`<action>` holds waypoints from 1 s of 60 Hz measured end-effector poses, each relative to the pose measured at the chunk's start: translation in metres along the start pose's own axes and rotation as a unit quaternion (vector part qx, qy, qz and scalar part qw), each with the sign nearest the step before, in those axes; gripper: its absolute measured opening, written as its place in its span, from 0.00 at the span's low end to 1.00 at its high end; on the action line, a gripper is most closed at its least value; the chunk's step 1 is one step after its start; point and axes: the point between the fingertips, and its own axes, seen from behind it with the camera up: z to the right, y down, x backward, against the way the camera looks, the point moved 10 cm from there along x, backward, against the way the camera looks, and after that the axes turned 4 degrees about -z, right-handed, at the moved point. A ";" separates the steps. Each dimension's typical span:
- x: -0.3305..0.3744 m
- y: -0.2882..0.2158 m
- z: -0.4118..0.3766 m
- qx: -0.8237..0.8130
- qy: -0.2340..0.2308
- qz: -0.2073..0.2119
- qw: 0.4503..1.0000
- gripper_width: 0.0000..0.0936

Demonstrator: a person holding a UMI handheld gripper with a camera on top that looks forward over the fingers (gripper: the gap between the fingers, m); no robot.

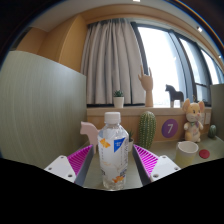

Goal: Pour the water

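Daylight comes through a wide window hung with pale curtains, and below its sill a grey surface carries the things. Nearest, and largest in view, is a clear plastic water bottle. It stands upright, long axis vertical, white cap at the top. Its label is blue and white, with an orange patch low on the bottle; the writing is too small to read.

The hand-held gripper has its fingers apart, and the bottle stands between them, its sides close to the magenta pads. Whether the pads press on it cannot be told.

Right of the bottle, just beyond it, stands a green cactus-shaped ornament. Farther right is a purple round sign marked "7", then a plush toy, and a white bowl nearer the front. Above the bottle, on the sill, are a small potted plant, a wooden hand model and a dark horse figure.
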 end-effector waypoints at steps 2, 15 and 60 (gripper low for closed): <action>-0.006 -0.001 -0.001 -0.002 -0.003 0.001 1.000 0.85; -0.028 0.001 0.000 0.020 0.001 0.012 1.000 0.54; -0.028 -0.047 0.110 -0.519 -0.077 0.099 0.845 0.39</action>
